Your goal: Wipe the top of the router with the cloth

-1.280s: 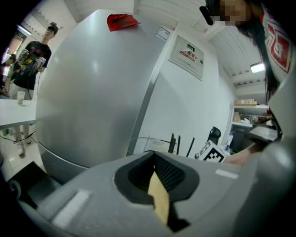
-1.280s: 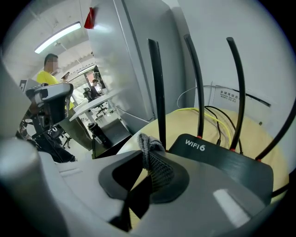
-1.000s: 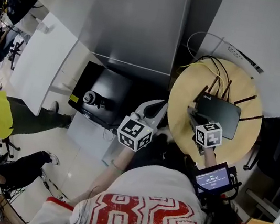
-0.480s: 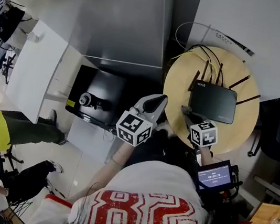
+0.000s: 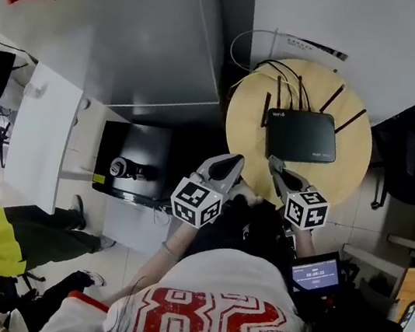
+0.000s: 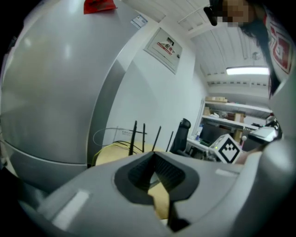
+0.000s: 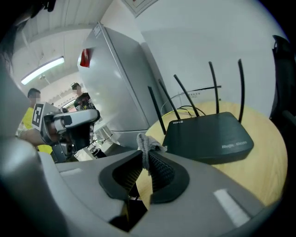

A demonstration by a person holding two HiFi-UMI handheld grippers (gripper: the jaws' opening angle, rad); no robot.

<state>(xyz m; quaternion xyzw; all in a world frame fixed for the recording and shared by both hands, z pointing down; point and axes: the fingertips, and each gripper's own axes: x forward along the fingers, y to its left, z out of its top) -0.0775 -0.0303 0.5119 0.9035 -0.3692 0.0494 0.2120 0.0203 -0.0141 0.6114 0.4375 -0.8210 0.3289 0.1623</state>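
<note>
Router on the table, cloth held beside it.
The black router [image 5: 301, 135] sits on the round wooden table [image 5: 351, 158], antennas upright, cables trailing off its far side. Your right gripper [image 7: 145, 159] pinches the grey cloth [image 7: 145, 143] between its jaws, near the router's near left corner and not on its top. Your left gripper [image 6: 155, 173] hangs by the table's edge, jaws pressed together on nothing.
</note>
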